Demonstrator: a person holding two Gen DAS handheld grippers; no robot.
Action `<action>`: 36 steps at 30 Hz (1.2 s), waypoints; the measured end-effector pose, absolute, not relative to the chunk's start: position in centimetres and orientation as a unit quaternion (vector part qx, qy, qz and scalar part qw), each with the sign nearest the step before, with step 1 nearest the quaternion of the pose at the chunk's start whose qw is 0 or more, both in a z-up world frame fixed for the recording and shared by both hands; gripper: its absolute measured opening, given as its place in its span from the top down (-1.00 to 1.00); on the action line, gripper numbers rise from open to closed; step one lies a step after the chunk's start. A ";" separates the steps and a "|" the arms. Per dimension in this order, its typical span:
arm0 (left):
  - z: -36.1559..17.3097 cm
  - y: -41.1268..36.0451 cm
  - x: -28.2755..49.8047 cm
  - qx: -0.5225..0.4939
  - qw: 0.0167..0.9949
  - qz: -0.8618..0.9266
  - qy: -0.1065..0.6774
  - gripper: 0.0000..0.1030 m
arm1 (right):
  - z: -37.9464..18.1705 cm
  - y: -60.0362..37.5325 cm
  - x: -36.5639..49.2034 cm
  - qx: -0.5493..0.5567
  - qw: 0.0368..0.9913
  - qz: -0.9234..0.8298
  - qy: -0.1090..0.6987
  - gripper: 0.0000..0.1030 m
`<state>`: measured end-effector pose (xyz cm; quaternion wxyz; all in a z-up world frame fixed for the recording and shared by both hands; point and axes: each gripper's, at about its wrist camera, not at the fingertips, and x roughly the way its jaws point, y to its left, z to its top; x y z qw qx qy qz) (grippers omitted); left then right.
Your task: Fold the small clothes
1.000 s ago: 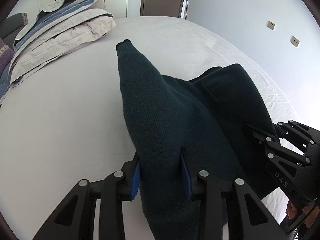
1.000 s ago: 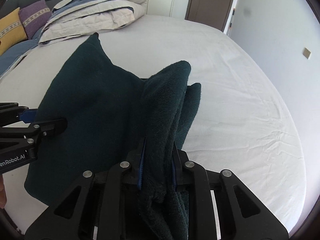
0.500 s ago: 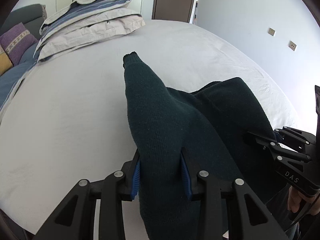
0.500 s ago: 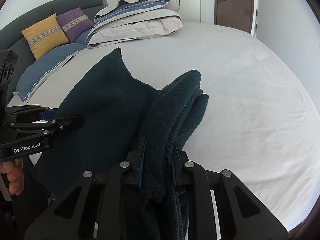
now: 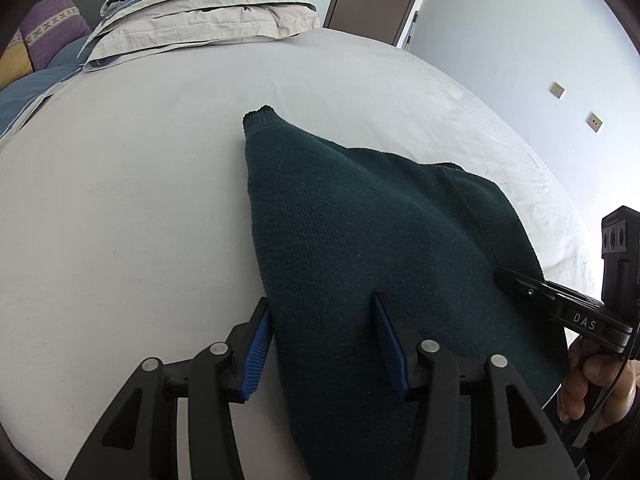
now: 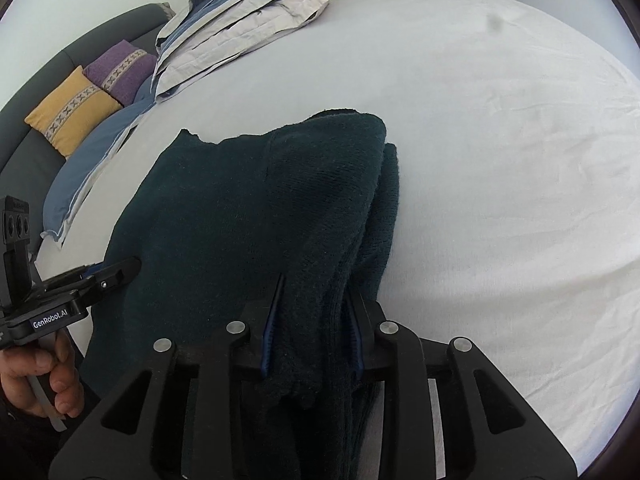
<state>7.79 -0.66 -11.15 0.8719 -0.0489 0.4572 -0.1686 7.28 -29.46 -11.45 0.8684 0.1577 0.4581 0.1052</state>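
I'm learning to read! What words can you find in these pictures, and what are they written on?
"DAS": on the side of the right gripper, seen from the left wrist.
"GenRobot.AI": white label on the left gripper, seen from the right wrist.
Nothing readable on the dark green sweater, pillows or wall sockets.

A dark green knitted sweater (image 5: pixel 360 240) lies partly spread over the white bed sheet (image 5: pixel 120 200), its near edge lifted off the surface, one ribbed cuff pointing toward the far side and its right side bunched into several thick folded layers.
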 end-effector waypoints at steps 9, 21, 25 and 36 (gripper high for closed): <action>-9.1 0.1 5.9 -0.042 0.890 -0.133 0.435 -0.27 | -6.6 -29.3 4.9 0.117 0.897 0.047 0.424 0.16; -9.1 -2.0 3.0 0.000 0.902 -0.119 0.416 -0.22 | -5.5 -25.6 2.6 0.137 0.882 0.164 0.420 0.16; -10.2 -1.4 3.2 -0.017 0.896 -0.127 0.425 -0.32 | -9.5 -26.8 2.9 0.158 0.872 0.155 0.437 0.25; -10.4 -1.2 3.3 -0.026 0.896 -0.121 0.427 -0.36 | -9.0 -27.4 2.3 0.179 0.879 0.143 0.418 0.31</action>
